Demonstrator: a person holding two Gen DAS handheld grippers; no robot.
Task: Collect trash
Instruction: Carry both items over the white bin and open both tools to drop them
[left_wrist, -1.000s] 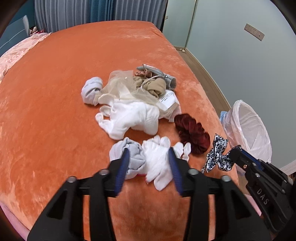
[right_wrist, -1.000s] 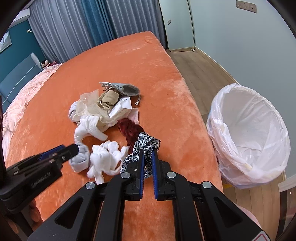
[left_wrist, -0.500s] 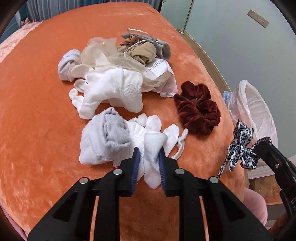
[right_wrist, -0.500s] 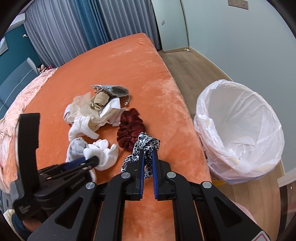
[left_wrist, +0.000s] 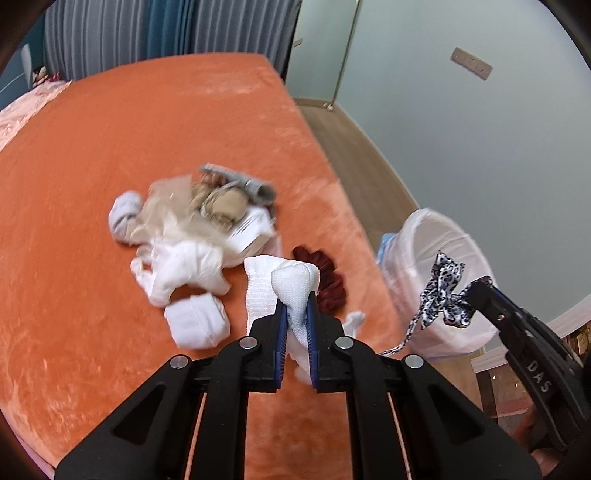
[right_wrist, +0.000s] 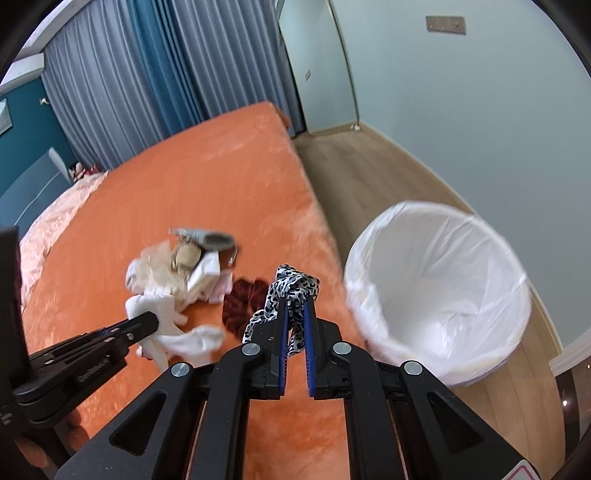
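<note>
Both grippers are loaded: the left gripper has its jaws clamped on a white sock, the right gripper on a leopard tie. The bin stands right of the bed, nearer the right hand.

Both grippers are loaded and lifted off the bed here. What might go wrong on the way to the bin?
1. The white sock in the left gripper hangs long below the fingers; its tail could snag the pile or the bed edge.
2. The leopard-print scrunchie in the right gripper trails a loose strip that may catch the white bin liner rim.
3. The dark red scrunchie lies near the bed edge and could be knocked off.
</note>
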